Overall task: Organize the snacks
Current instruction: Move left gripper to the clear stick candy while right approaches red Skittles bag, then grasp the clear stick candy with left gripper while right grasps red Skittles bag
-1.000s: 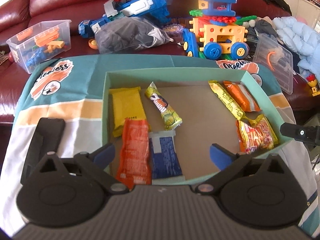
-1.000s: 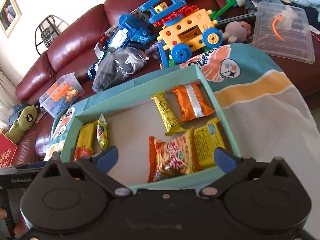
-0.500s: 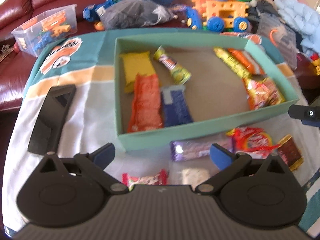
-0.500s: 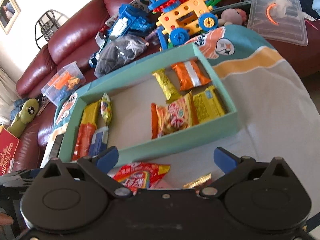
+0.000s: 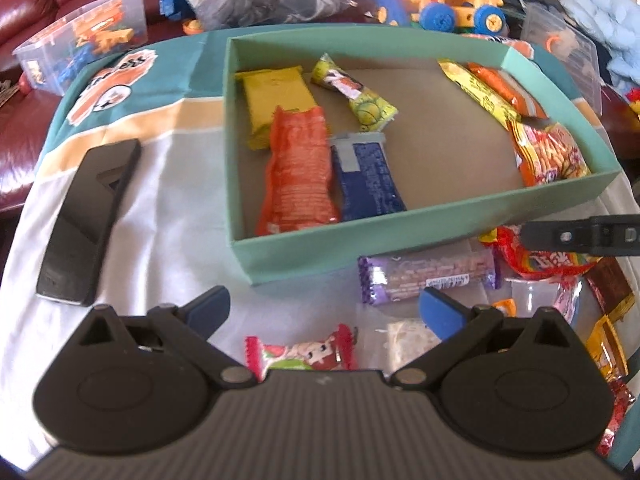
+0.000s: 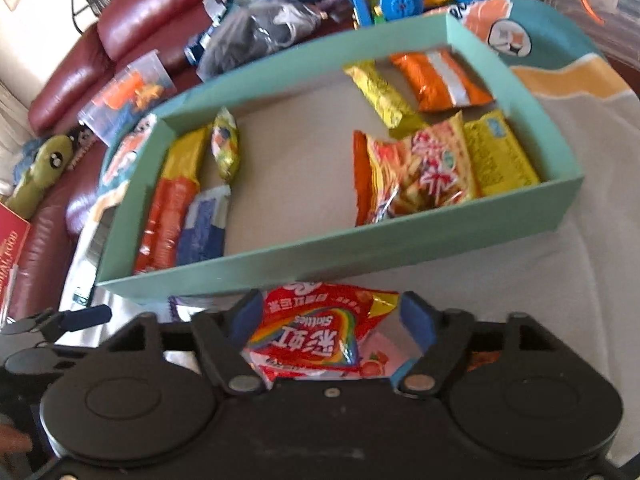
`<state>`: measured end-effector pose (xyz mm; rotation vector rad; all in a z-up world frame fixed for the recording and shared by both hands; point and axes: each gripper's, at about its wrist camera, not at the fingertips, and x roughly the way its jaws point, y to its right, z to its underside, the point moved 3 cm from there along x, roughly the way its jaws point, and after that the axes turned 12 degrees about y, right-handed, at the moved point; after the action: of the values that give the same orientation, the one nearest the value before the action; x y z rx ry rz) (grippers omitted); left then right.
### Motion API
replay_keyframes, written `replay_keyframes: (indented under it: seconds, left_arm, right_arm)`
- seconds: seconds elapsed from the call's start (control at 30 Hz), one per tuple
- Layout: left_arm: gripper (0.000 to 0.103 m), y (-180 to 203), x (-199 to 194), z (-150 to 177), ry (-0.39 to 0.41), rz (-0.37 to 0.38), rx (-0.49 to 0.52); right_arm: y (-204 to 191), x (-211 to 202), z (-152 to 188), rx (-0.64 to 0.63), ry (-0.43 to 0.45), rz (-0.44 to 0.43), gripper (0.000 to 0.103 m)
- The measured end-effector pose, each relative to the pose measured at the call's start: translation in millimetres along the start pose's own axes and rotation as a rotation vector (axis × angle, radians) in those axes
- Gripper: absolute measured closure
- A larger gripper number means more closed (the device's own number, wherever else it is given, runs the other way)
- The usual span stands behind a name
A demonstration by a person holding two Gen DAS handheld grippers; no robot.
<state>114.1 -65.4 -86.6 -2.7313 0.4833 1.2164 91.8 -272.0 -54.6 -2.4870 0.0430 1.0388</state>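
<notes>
Closing my right tool around the red Skittles bag now, jaws coming in with the bag between them, though the blue pads do not look pressed onto the foil yet. The bag lies flat on the cloth-covered surface, just in front of the near wall of the teal box. My left tool hangs with its jaws wide apart and nothing between them, above a small red-and-green candy packet and near a purple wafer pack that sits just beside the box wall.

Moving outward: inside the box the left end has a yellow bar, an orange pack and a blue bar side by side, with a small yellow-green packet behind them. The right end holds an orange noodle-snack bag, a yellow packet touching it, a long yellow stick and an orange-and-silver pack. The middle of the box floor is bare. A black phone lies on the cloth left of the box. Toys crowd the red sofa behind.

I read this as the pick-up step for the Skittles bag, with several loose snacks left outside. Next I need a firm pinch on that slippery, puffy foil, then a lift high enough to clear the near wall before setting it into the bare middle.
</notes>
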Motion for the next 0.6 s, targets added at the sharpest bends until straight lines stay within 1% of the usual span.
replay_keyframes:
  seconds: [0.1,0.13,0.17,0.2,0.23,0.27,0.3,0.37,0.4,0.43,0.47,0.5,0.57,0.6]
  left_arm:
    - [0.0,7.9,3.4,1.5,-0.002,0.027,0.016]
    - [0.0,12.1,4.4,2.0,-0.001,0.036,0.031]
    - [0.0,16.1,5.0,2.4,0.0,0.041,0.047]
    - [0.0,21.3,6.1,2.3,0.004,0.045,0.067]
    - [0.0,26.0,7.0,2.1,0.008,0.049,0.084]
    - [0.0,30.8,8.5,1.5,0.014,0.054,0.097]
    - [0.001,35.2,9.8,1.0,0.022,0.063,0.105]
    - [0.015,43.2,12.1,1.0,0.023,0.1,0.105]
    - [0.033,48.2,13.4,1.9,0.004,0.134,0.106]
    - [0.041,52.3,13.2,3.3,-0.008,0.152,0.112]
    - [0.046,58.4,12.1,6.3,-0.018,0.172,0.133]
    - [0.048,64.0,10.4,9.8,-0.03,0.194,0.153]
    - [0.048,74.9,4.4,17.4,-0.037,0.207,0.195]
    - [0.048,81.1,1.0,21.6,-0.052,0.227,0.218]
  right_arm:
    - [-2.5,9.8,7.7,0.005,-0.033,-0.015,0.025]
    - [-3.6,9.7,10.2,-0.003,-0.024,-0.015,0.027]
    - [-4.9,9.0,12.3,-0.021,-0.014,-0.013,0.038]
    - [-5.0,7.3,14.0,-0.033,-0.009,-0.018,0.052]
    - [-3.8,5.2,15.0,-0.034,-0.007,-0.025,0.058]
    - [-1.7,2.0,15.9,-0.035,-0.007,-0.032,0.071]
    - [1.2,-1.6,16.8,-0.041,-0.006,-0.037,0.077]
    - [10.0,-9.2,17.5,-0.04,-0.004,-0.049,0.08]
    - [15.1,-12.4,18.4,-0.041,-0.001,-0.041,0.08]
    - [20.7,-15.7,19.4,-0.042,0.003,-0.032,0.08]
    - [26.7,-18.3,20.9,-0.038,0.002,-0.024,0.08]
    - [31.6,-20.5,21.8,-0.033,0.001,-0.022,0.08]
    - [39.4,-24.1,24.1,-0.029,-0.003,-0.02,0.08]
    - [42.0,-25.2,24.8,-0.029,-0.006,-0.018,0.08]
